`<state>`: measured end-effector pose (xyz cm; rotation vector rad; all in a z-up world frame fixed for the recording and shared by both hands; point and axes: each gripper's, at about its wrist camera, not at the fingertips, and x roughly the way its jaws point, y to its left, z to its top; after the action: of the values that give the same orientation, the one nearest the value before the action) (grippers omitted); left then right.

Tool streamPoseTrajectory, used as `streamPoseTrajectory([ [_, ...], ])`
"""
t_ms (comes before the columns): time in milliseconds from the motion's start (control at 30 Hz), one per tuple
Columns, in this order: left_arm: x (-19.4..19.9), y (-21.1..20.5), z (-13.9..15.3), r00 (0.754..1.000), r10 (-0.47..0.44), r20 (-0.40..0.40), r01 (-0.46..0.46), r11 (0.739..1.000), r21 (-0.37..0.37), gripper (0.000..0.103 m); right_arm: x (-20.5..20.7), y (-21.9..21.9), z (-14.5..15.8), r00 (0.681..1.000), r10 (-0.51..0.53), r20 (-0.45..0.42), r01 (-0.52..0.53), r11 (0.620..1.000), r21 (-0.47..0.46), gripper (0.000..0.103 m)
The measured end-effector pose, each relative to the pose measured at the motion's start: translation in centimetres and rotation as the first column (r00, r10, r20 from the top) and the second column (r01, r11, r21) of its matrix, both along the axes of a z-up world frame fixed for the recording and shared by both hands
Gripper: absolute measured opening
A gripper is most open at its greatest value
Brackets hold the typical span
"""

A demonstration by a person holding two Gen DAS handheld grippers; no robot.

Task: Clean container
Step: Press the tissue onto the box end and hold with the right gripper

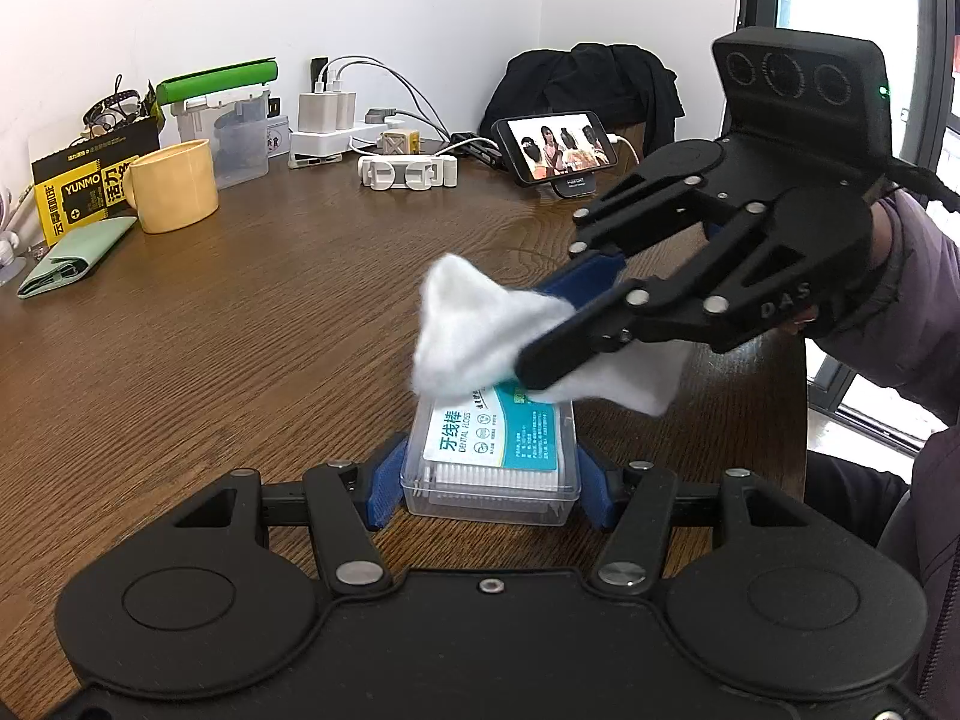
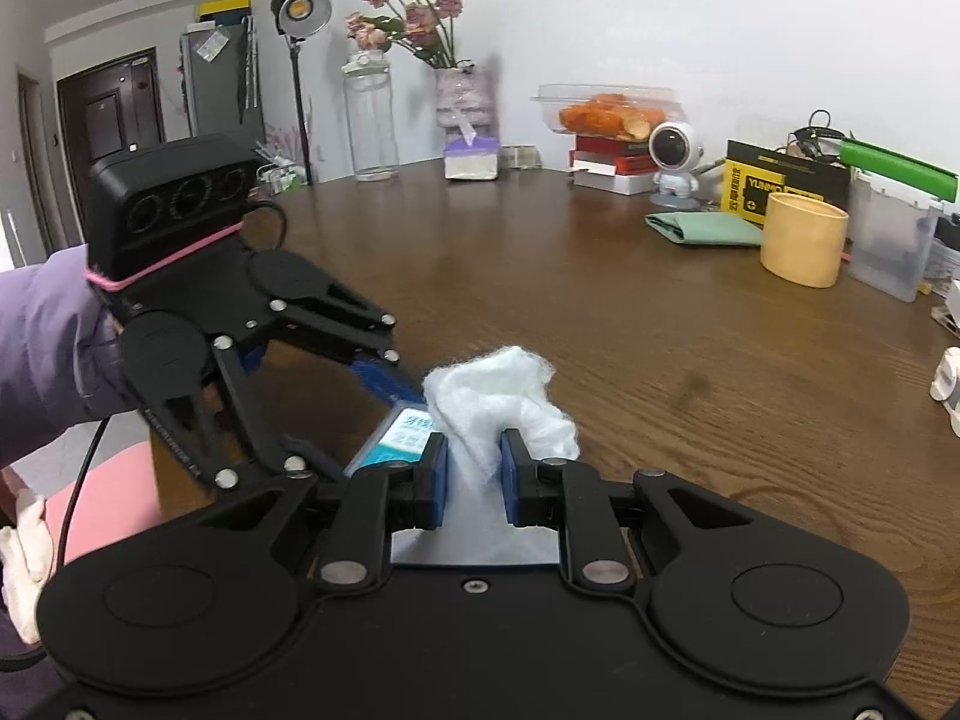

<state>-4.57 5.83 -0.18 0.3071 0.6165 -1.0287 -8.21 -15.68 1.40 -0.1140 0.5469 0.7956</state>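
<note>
Yellow mug, green wallet, playing phone, vase of flowers.

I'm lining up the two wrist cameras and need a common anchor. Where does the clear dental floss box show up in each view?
Left wrist view: the dental floss box sits low at centre, clamped between the left gripper fingers, its far end under the white cloth.
Right wrist view: only a corner of the box shows, left of centre and low, mostly hidden by the cloth held in the right gripper.
Shared landmark: the yellow mug.
</note>
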Motion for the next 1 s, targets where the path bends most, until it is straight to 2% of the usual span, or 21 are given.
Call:
streamPoseTrajectory([
  [233,0.0,0.0,0.0,1.0,0.0,0.0,0.0,1.0,0.0,0.057,0.5,1.3,-0.4,1.0,0.019,-0.001,-0.019,0.999,0.041,0.02],
  [467,0.0,0.0,0.0,1.0,0.0,0.0,0.0,1.0,0.0,0.057,-0.7,2.8,-0.1,0.994,0.113,-0.008,-0.113,0.993,0.025,0.02],
  [1000,0.0,0.0,0.0,1.0,0.0,-0.001,0.0,1.0,0.0,0.057,-1.2,1.8,-0.2,0.996,0.085,-0.01,-0.085,0.996,0.022,0.02],
])
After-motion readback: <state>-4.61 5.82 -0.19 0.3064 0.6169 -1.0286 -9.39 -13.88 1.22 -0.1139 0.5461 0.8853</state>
